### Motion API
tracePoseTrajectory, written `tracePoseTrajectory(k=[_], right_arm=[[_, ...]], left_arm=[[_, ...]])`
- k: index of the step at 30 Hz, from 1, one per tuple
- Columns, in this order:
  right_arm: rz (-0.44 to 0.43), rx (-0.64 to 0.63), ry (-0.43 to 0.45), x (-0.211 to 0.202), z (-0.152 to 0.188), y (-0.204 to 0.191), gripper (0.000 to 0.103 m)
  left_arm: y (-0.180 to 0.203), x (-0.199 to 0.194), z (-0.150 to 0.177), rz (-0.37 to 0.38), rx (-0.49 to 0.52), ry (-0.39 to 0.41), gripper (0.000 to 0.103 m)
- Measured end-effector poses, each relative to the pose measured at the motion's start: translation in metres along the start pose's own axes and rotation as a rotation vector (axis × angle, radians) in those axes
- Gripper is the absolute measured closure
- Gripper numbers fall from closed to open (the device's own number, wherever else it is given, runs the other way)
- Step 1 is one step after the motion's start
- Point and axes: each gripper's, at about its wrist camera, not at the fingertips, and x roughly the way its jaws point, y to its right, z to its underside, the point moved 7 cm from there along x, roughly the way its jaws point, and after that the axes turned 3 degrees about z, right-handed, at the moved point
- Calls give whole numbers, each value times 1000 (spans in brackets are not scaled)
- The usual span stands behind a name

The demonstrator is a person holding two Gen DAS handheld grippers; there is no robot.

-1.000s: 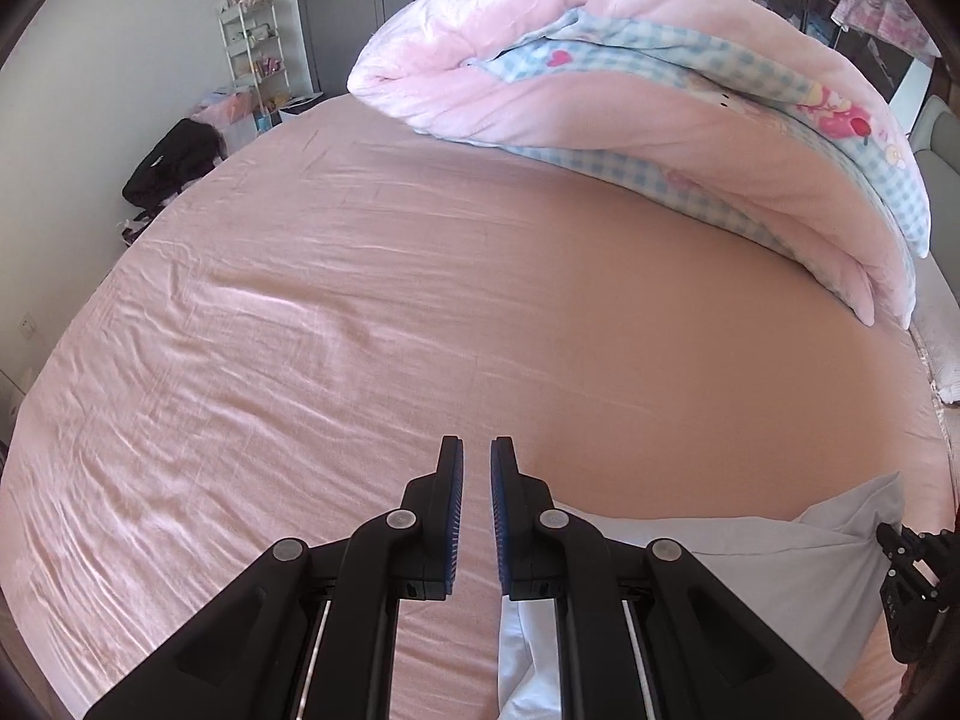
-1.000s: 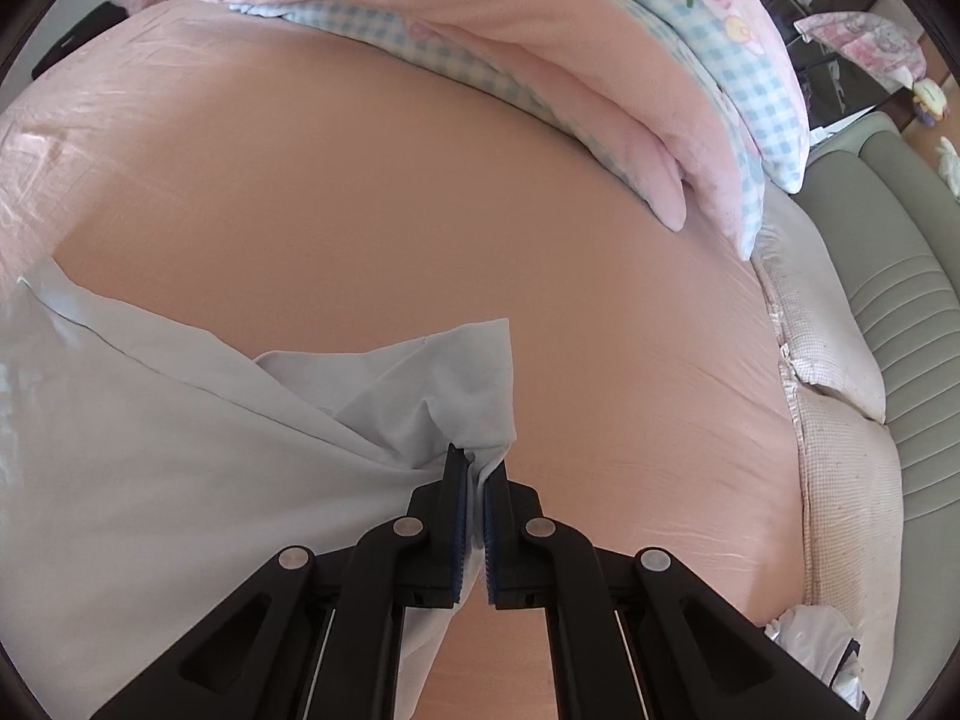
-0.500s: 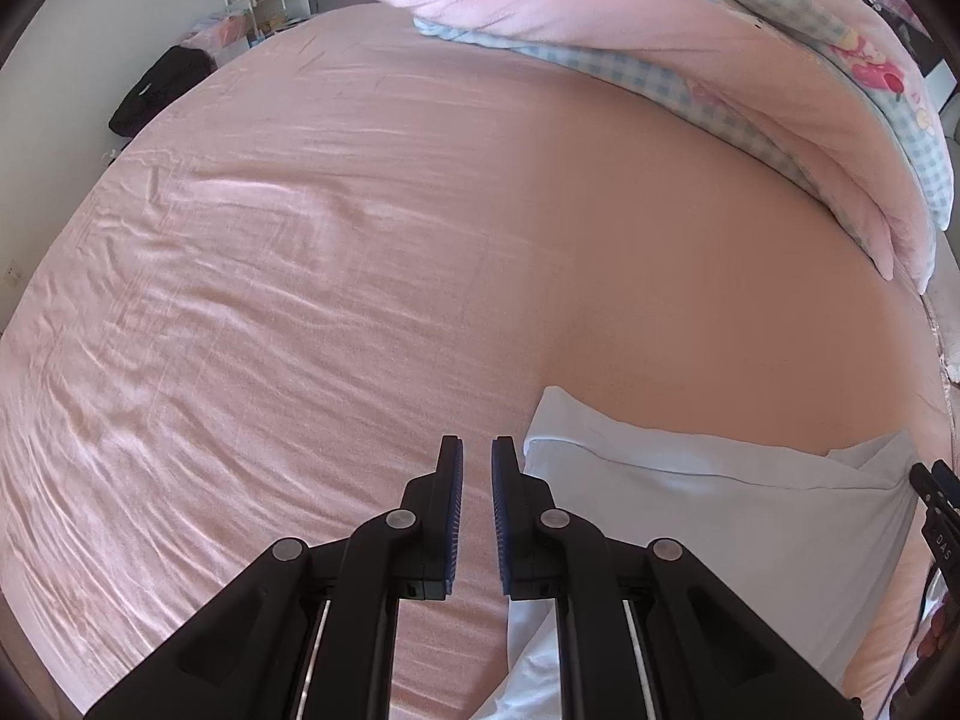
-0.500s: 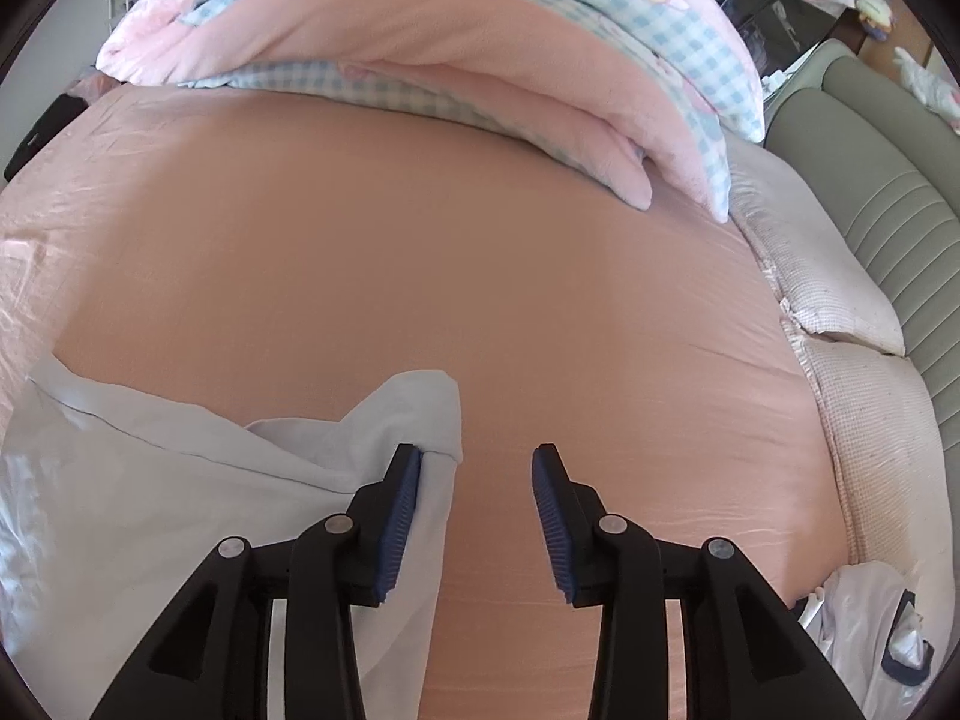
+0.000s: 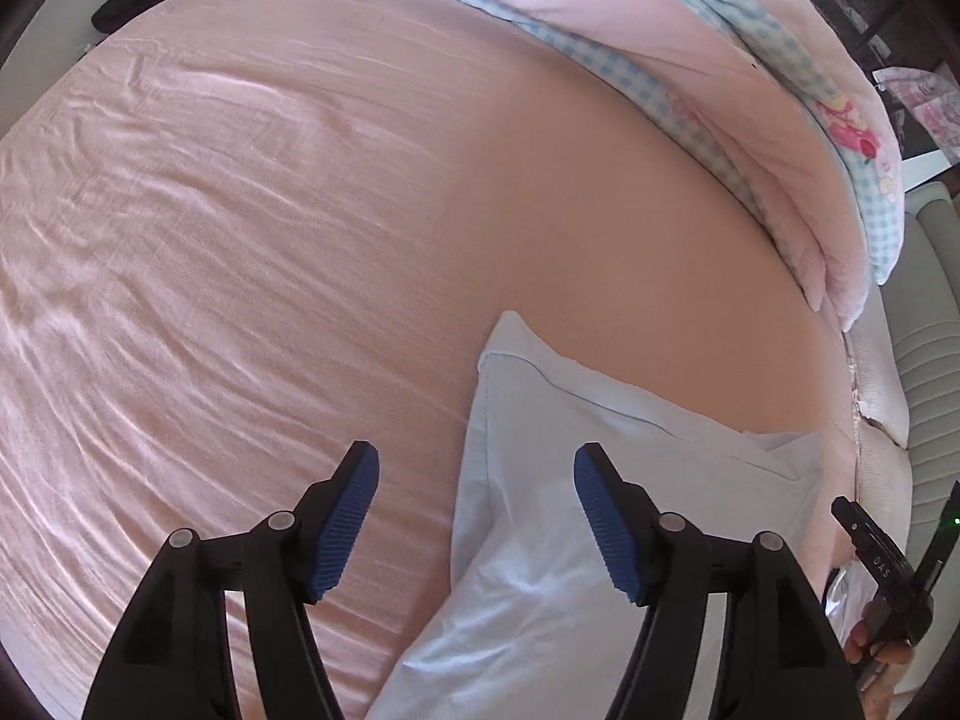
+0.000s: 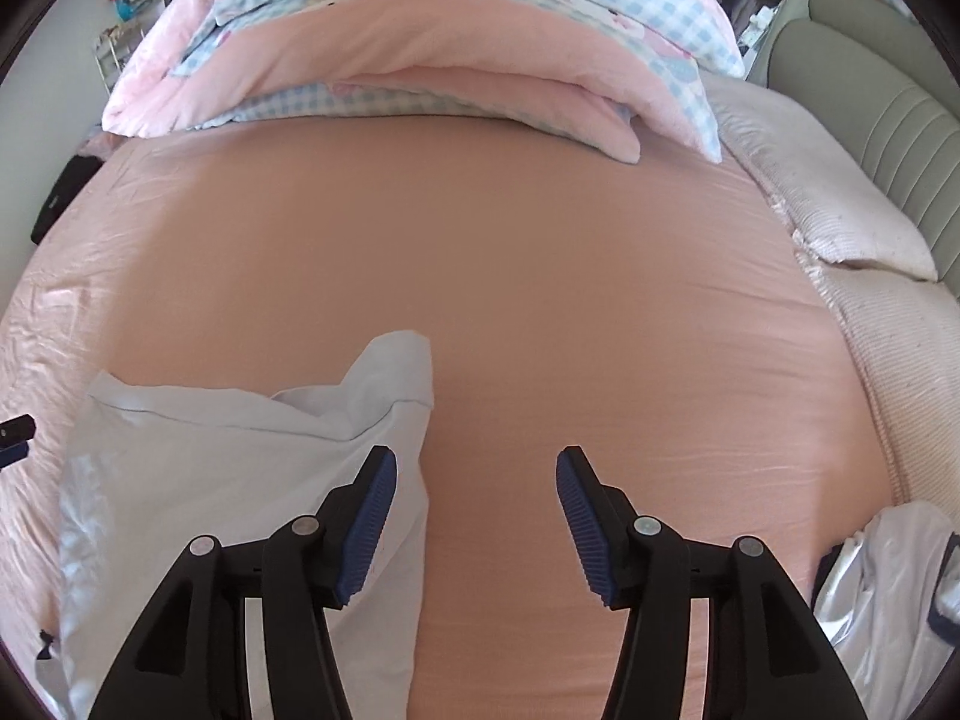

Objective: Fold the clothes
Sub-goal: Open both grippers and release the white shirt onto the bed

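left gripper (image 5: 476, 525) wide over garment (image 5: 600, 450) | right gripper (image 6: 476, 525) wide | silver bundle (image 6: 882, 588) right view only

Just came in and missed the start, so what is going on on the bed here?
A person is folding clothes on a bed with a pink sheet, holding a gripper in each hand. A pale blue garment lies on the sheet. Both the left gripper and the right gripper are open and hold nothing; the right one sits beside the garment's edge. A folded pink and blue quilt lies at the far side of the bed.
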Motion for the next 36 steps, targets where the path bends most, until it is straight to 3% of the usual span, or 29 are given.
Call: tracePoseTrajectory(k=[8,14,17,21,25,29,31,36], right_arm=[[-103,-21,-11,-23,43,-31,47],[-143,-67,-2,-63,85,-45,47],[-109,-138,26,-81,102,-49,39],[-64,-232,47,-97,117,-56,38],[-40,-322,41,-105,125,-67,38],[38,-418,75,-113,131,-69,38],[40,-409,79,-115,135,-66,38],[-27,-243,43,-112,148,-38,38]], left_arm=[[25,-33,40,3,142,57,37],[32,-73,77,-2,247,94,37],[35,-88,94,10,303,99,37],[35,-99,111,15,341,72,36],[25,-100,120,-76,376,52,36],[23,-121,128,-84,402,36,36],[20,-139,127,-81,388,55,36],[11,-185,131,-38,342,85,36]])
